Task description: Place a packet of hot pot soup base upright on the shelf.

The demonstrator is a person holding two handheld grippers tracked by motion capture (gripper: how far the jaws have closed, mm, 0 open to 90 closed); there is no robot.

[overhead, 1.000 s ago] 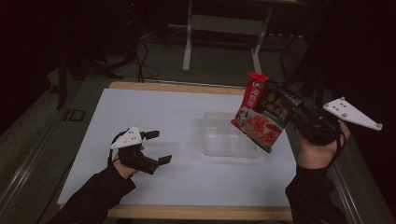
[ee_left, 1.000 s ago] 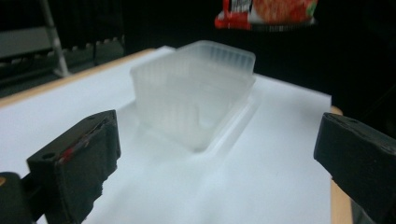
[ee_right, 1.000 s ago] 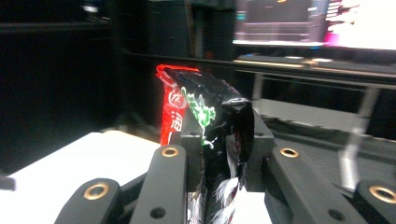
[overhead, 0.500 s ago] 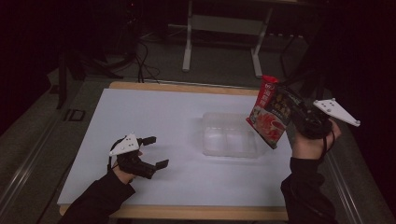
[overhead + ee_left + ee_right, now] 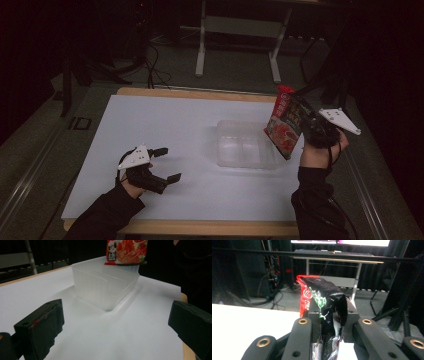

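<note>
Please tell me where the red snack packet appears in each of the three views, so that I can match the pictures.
High view: the red snack packet is at centre right, held in the right claw above the right end of the clear plastic container.
Left gripper view: its lower part hangs at the top edge, over the container's far end.
Right gripper view: it stands at the centre, pinched between the jaws.
Shared landmark: the white table.
</note>
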